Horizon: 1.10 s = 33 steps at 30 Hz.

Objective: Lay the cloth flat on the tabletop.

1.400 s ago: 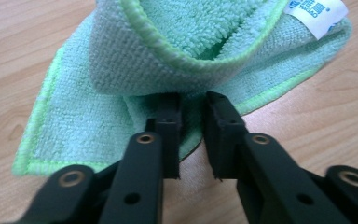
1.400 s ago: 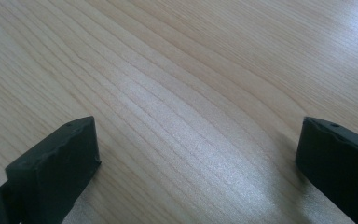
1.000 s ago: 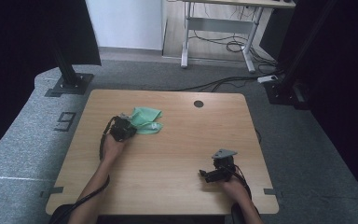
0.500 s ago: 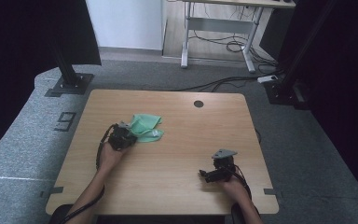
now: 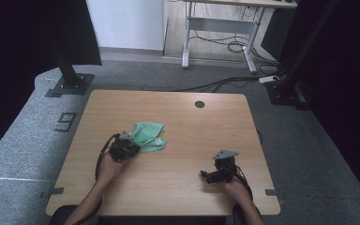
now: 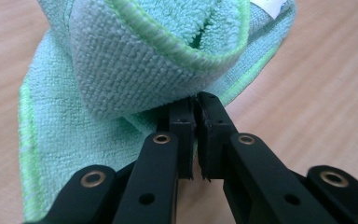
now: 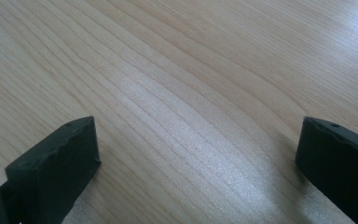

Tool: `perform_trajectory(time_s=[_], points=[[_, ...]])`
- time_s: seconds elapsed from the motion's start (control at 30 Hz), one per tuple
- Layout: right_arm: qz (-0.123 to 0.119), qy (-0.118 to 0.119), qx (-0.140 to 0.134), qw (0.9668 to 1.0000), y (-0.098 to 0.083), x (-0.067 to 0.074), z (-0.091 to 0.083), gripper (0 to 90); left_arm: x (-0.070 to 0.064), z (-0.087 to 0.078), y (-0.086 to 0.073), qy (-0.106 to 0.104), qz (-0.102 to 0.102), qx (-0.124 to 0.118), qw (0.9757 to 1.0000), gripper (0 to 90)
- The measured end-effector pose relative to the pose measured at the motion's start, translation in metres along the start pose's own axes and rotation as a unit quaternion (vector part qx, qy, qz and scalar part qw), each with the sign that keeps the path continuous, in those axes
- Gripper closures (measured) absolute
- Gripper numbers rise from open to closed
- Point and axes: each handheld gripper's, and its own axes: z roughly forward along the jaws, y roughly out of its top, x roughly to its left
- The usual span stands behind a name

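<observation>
Your left gripper (image 6: 196, 105) is pinching a fold of the green microfibre cloth (image 6: 135, 60), which lies bunched on the tabletop (image 5: 178, 183) left of centre. Pull too fast and that thin pinch may slip free. Your right gripper (image 7: 198, 149) rests spread and empty. The cloth's white tag (image 6: 274, 5) is unreadable (the floor mat shows a "9" (image 5: 65, 122)).

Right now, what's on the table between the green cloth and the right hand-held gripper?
Nothing: in the high view, only bare wooden table lies between the cloth and the right hand-held gripper.
</observation>
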Motion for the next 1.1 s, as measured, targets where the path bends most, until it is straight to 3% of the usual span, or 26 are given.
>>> perform_trajectory(time_s=[0.43, 0.67, 0.93, 1.03, 1.1], points=[[0.000, 0.000, 0.000, 1.0000, 0.000, 0.000, 0.000, 0.0, -0.039, -0.008, -0.014, -0.037, 0.028, 0.003, 0.9989, 84.3], [0.000, 0.000, 0.000, 1.0000, 0.000, 0.000, 0.000, 0.0, -0.053, -0.014, -0.023, -0.032, 0.045, 0.002, 0.9985, 83.0], [-0.003, 0.006, -0.003, 1.0000, 0.001, 0.001, 0.000, 2.4, -0.060, -0.017, -0.021, -0.028, 0.061, -0.007, 0.9977, 65.0], [-0.006, 0.024, -0.002, 0.9997, 0.005, 0.003, -0.002, 12.2, -0.060, -0.025, -0.019, -0.029, 0.064, -0.018, 0.9974, 59.8], [-0.002, 0.034, -0.005, 0.9994, 0.007, 0.004, -0.002, 12.9, -0.058, -0.031, -0.020, -0.033, 0.060, -0.022, 0.9974, 57.9]])
